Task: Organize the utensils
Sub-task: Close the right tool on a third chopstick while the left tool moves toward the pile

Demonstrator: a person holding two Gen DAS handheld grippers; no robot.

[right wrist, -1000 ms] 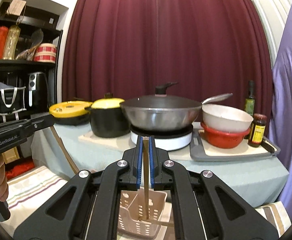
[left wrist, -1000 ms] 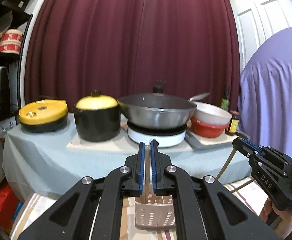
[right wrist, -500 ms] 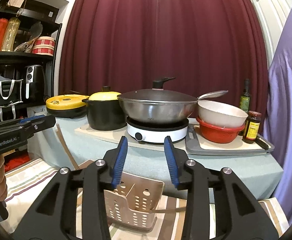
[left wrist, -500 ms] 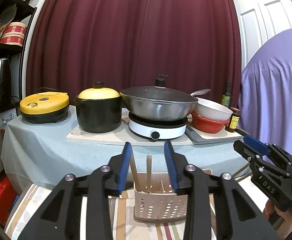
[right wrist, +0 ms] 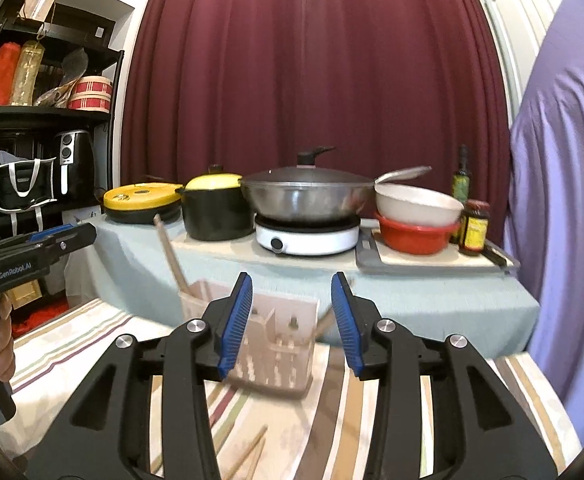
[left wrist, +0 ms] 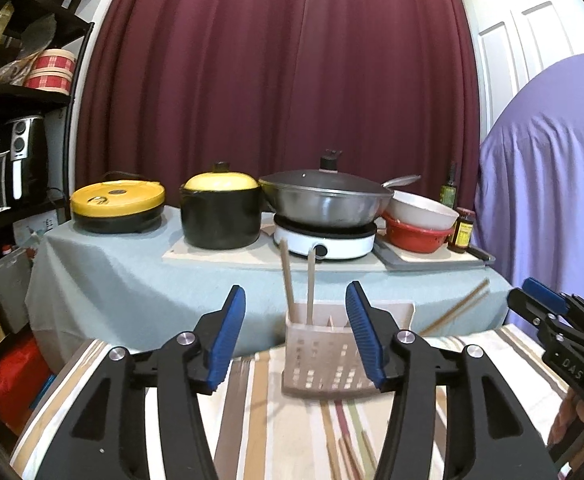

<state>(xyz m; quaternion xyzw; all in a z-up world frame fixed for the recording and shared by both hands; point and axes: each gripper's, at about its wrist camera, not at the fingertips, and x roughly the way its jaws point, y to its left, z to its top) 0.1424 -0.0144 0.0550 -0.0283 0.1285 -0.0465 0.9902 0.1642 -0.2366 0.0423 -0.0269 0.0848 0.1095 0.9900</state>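
Observation:
A beige perforated utensil holder [left wrist: 332, 354] stands on the striped cloth [left wrist: 259, 408]. Two wooden chopsticks [left wrist: 287, 280] stand upright in it, and another chopstick [left wrist: 460, 308] leans out to the right. My left gripper [left wrist: 296, 300] is short of the holder, its jaws opening with nothing between the pads. In the right wrist view the holder [right wrist: 279, 344] is tilted, with a chopstick [right wrist: 171, 256] leaning left. My right gripper [right wrist: 292, 292] is open and empty in front of it. Loose chopsticks [right wrist: 251, 452] lie on the cloth near me.
Behind the holder is a table with a teal cloth [left wrist: 131, 280] carrying a yellow-lidded cooker [left wrist: 117, 208], a black pot [left wrist: 221, 212], a wok on a white hotplate [left wrist: 324, 240], stacked bowls [left wrist: 416, 220] and bottles. A dark shelf [right wrist: 31, 152] stands left, a purple cover [left wrist: 552, 180] right.
Both grippers were shut on a chopstick above the holder. They have opened, left the chopsticks in the holder, and drawn back and slightly down.

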